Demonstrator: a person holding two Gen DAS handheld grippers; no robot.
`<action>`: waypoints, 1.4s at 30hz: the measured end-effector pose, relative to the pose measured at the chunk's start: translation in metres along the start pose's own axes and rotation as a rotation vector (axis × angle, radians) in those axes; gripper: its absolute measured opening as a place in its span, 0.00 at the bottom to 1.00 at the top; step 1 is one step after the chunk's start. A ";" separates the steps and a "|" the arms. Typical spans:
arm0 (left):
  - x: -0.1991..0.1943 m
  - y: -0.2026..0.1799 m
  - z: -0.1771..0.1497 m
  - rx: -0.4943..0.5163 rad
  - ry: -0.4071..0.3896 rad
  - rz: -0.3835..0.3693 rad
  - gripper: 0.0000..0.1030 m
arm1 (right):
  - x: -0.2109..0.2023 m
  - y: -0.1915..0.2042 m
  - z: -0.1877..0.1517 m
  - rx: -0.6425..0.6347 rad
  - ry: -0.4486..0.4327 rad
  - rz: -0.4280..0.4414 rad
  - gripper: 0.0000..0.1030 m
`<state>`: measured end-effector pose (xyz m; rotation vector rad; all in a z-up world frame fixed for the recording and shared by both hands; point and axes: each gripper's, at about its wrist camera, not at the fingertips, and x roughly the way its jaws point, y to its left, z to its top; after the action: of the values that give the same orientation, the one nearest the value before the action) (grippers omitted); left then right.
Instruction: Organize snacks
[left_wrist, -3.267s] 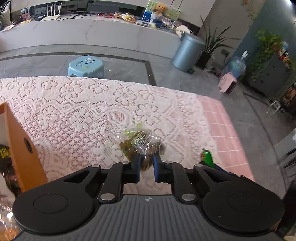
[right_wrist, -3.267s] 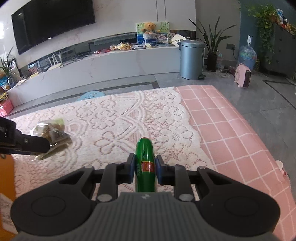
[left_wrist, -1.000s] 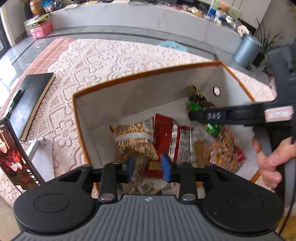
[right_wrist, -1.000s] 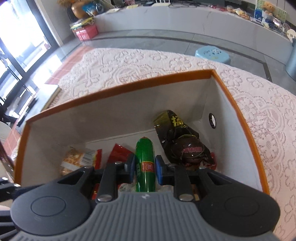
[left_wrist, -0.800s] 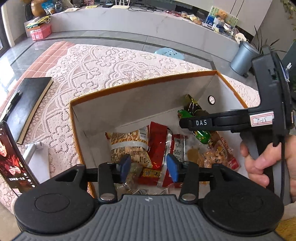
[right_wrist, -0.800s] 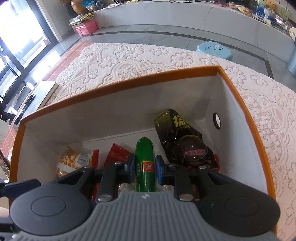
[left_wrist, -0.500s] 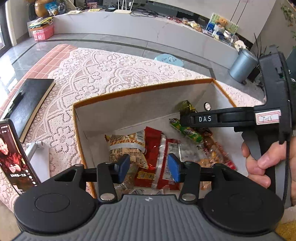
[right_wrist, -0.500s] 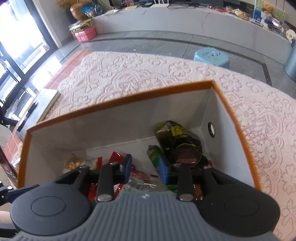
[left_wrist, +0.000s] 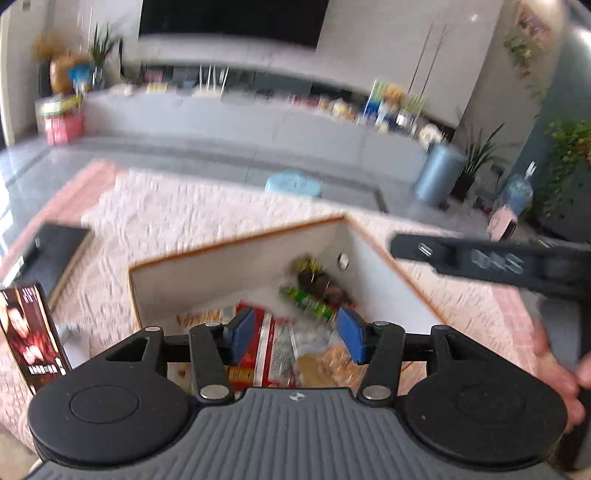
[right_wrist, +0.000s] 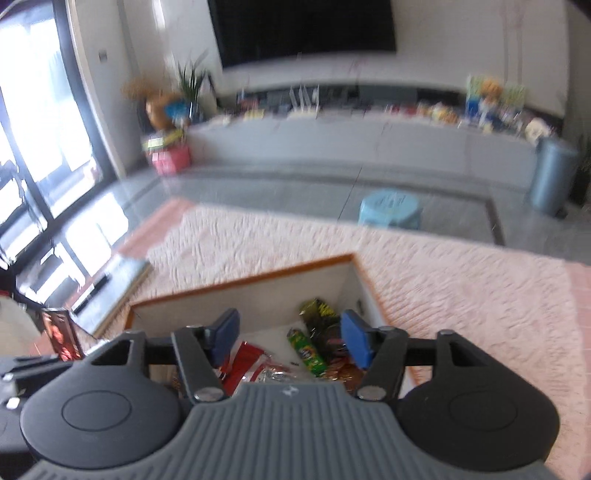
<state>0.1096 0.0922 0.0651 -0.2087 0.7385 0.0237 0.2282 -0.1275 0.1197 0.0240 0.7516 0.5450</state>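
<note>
An orange-rimmed box (left_wrist: 236, 240) (right_wrist: 240, 280) stands on the lace tablecloth and holds several snack packs. A green sausage stick (left_wrist: 306, 301) (right_wrist: 306, 350) lies inside it beside a dark bag (right_wrist: 321, 317) and red packs (left_wrist: 269, 332) (right_wrist: 247, 360). My left gripper (left_wrist: 296, 334) is open and empty above the box's near side. My right gripper (right_wrist: 291, 334) is open and empty above the box; its body (left_wrist: 480, 260) shows at the right of the left wrist view. Both views are motion-blurred.
A phone on a stand (left_wrist: 31, 332) (right_wrist: 61, 332) is left of the box. A black notebook (left_wrist: 51, 247) lies on the table's left part. Beyond the table are a blue stool (right_wrist: 389, 206), a grey bin (left_wrist: 437, 177) and a long counter.
Both grippers have opened and risen away from the box. The right one let go of the green sausage stick, which now lies in the box; the left one dropped its snack bag inside.
</note>
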 end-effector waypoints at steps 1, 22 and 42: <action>-0.009 -0.005 -0.003 0.018 -0.048 0.000 0.62 | -0.017 -0.001 -0.004 0.004 -0.030 -0.011 0.66; -0.049 -0.045 -0.073 0.169 -0.096 0.059 0.91 | -0.157 0.015 -0.140 0.014 -0.212 -0.226 0.96; -0.023 -0.051 -0.087 0.210 -0.008 0.087 0.91 | -0.131 -0.020 -0.163 0.155 -0.121 -0.277 0.96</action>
<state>0.0399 0.0268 0.0269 0.0245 0.7360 0.0297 0.0521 -0.2356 0.0796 0.0951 0.6641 0.2189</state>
